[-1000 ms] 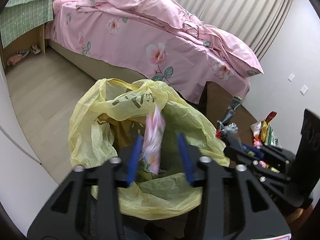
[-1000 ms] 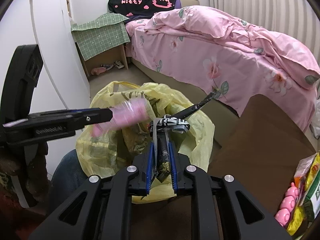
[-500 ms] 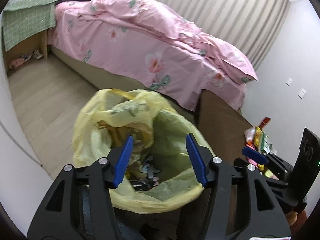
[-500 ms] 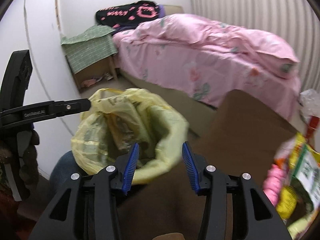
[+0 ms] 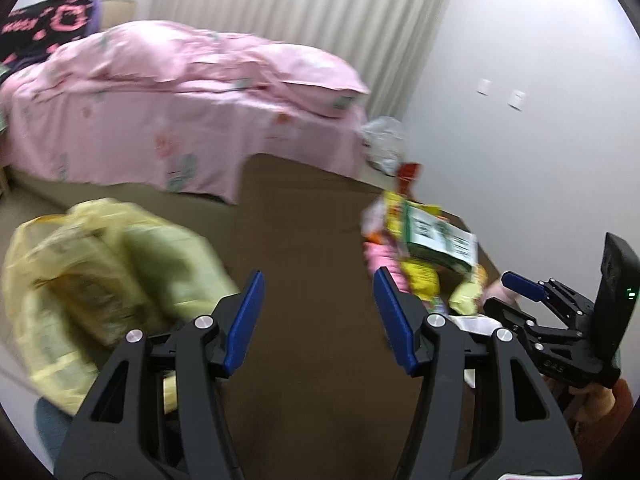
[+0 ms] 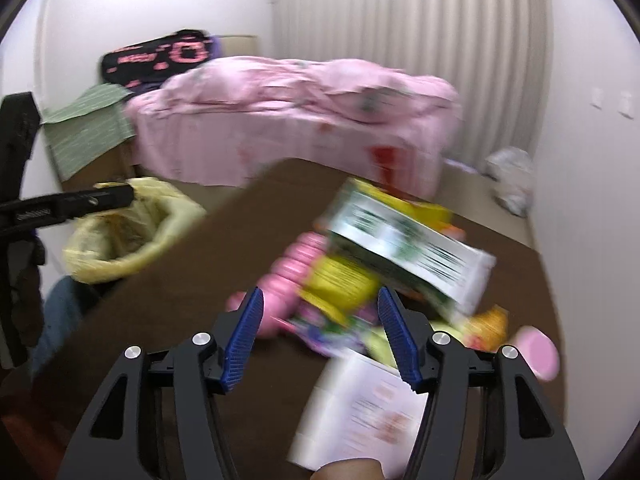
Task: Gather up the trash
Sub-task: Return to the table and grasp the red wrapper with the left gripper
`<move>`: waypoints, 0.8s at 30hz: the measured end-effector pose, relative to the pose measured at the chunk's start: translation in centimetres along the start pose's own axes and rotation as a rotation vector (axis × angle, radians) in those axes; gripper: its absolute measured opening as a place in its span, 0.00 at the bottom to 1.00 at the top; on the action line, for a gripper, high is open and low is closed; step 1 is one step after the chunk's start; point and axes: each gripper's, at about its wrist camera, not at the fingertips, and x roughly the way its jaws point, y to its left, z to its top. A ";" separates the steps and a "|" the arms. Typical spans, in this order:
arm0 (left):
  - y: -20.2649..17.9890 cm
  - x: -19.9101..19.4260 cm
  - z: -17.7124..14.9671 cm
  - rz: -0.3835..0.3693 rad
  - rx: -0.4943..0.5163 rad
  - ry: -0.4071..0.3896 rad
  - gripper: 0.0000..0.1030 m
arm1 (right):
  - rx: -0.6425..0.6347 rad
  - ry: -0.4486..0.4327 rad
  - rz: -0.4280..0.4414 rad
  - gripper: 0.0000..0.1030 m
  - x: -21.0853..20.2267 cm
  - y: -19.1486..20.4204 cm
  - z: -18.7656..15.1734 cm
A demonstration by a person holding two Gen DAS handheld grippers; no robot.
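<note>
Above the brown table (image 6: 248, 248), both grippers (image 5: 316, 316) (image 6: 320, 328) are spread empty, the right's jaws just opened; wrappers (image 6: 340, 284) must be pinched next, it seems

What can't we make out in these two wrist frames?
- Yellow bag contents: left wrist view, motion blur.
- Print on the green-and-white box: right wrist view, blurred.
- White paper: right wrist view, blurred, partly behind the right gripper.
- Trash pile: left wrist view, near side behind the left gripper.

We can read no text here; blur smears everything. The print on the green and white carton (image 6: 404, 248) stays illegible. So does the pink lettering on the black cushion (image 6: 160, 56).
</note>
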 end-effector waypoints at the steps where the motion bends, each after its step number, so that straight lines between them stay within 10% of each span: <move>1: -1.1 0.8 0.0 -0.023 0.018 0.005 0.52 | 0.011 0.018 -0.024 0.55 -0.2 -1.1 -0.8; 9: -8.7 7.9 2.0 -0.153 0.210 0.038 0.52 | 0.093 0.056 -0.138 0.55 -1.7 -6.7 -4.6; 15: -11.4 14.5 7.7 -0.112 0.272 -0.021 0.52 | 0.153 0.032 -0.215 0.55 -1.4 -9.1 -6.4; 21: -12.2 23.1 11.7 -0.036 0.233 0.108 0.52 | 0.223 0.045 -0.178 0.55 -0.8 -10.2 -7.0; 24: -11.8 24.5 11.5 -0.017 0.230 0.163 0.29 | 0.221 0.050 -0.172 0.55 -0.7 -10.2 -7.3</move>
